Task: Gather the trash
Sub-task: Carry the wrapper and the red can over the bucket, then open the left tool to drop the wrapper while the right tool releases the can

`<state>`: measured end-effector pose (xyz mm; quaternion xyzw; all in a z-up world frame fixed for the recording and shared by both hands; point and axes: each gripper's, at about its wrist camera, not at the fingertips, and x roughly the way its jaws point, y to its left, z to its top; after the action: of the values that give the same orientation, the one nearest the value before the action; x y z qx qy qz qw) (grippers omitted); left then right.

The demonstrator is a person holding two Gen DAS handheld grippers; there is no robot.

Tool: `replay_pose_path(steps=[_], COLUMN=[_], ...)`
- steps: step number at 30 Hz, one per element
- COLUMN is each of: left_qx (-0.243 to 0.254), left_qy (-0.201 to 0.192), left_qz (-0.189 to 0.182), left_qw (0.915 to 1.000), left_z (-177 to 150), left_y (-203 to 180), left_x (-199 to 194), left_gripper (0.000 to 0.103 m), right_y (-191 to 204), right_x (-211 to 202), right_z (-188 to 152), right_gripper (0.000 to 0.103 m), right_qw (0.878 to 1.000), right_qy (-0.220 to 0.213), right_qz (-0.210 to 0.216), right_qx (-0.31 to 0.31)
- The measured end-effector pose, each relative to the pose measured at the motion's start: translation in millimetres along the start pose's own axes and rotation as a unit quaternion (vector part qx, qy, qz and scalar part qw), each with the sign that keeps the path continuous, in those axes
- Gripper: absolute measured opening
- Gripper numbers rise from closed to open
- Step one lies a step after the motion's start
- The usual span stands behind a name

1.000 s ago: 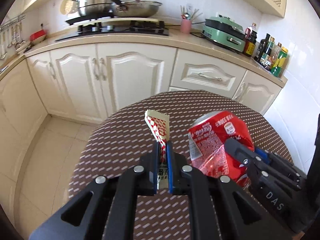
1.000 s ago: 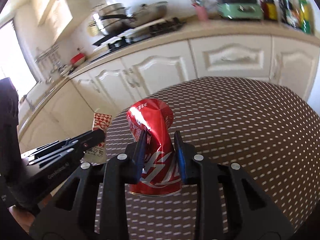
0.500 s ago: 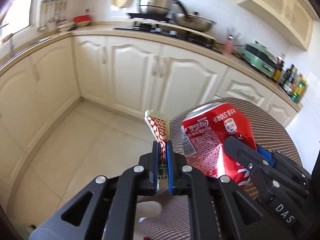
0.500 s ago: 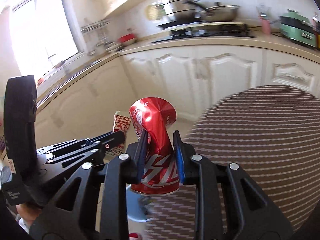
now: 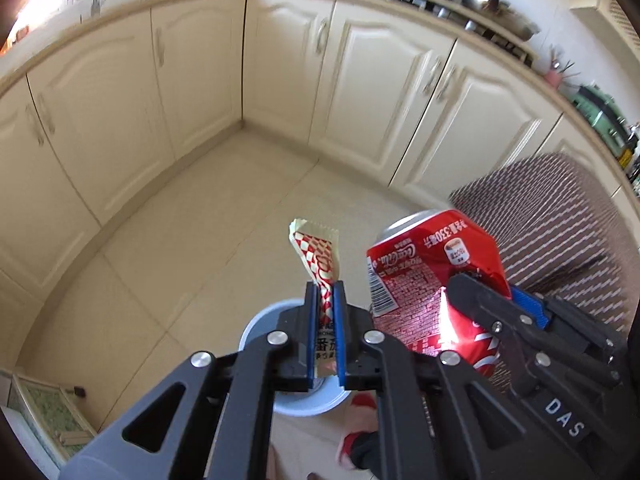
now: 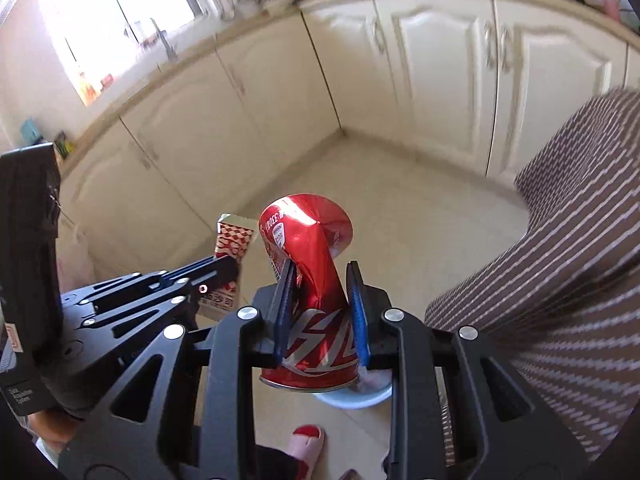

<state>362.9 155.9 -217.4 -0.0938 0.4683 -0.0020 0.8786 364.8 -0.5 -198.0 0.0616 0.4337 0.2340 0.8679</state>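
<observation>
your left gripper (image 5: 325, 292) is clamping a red-and-white checkered snack wrapper (image 5: 318, 256) between its blue pads, jaws nearly together, with the crimped top of the wrapper sticking up past the fingertips and the printed lower part showing between the fingers. your right gripper (image 6: 320, 276) is squeezing a crushed red coca-cola can (image 6: 310, 280) at its dented waist, the pads pressing in on both sides, the flared top of the can pointing away from the camera and its base sitting back toward the gripper body. you are holding the two grippers side by side, the can just to the right of the wrapper in the left wrist view, apart from it. under both of them a round pale blue bin (image 5: 256, 324) is standing on the cream tile floor (image 5: 192, 240), its rim peeking out beneath the fingers; in the right wrist view it is showing below the can's base. a red and pink slipper (image 6: 306, 440) is showing near the bin. the table with the brown dotted cloth (image 6: 568, 264) is sitting off to the right, and cream cabinet doors (image 5: 380, 92) are wrapping around the corner beyond
</observation>
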Motion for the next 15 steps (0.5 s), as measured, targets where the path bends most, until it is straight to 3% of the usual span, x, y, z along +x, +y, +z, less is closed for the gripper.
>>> replay_pose_path(steps=[5,11,15], left_qx=[-0.003,-0.026,-0.024], left_qy=[0.035,0.105,0.138], left_qz=[0.013,-0.011,-0.024], left_qw=[0.9993,0.9941,0.9899], left_z=[-26.2,-52.4,-61.1], left_y=[25.0,43.0,46.1], left_x=[55.9,132.3,157.4], left_gripper=[0.008,0.008,0.012], right_y=[-11.8,-31.1,-43.9], right_x=[56.9,114.6,141.1], right_z=[-33.2,-62.1,-70.7], right_gripper=[0.025,0.025,0.025], right_qw=[0.999,0.994,0.991], right_qy=[0.049,0.098,0.116], right_qz=[-0.022,-0.051,-0.062], right_qx=[0.004,0.015,0.029])
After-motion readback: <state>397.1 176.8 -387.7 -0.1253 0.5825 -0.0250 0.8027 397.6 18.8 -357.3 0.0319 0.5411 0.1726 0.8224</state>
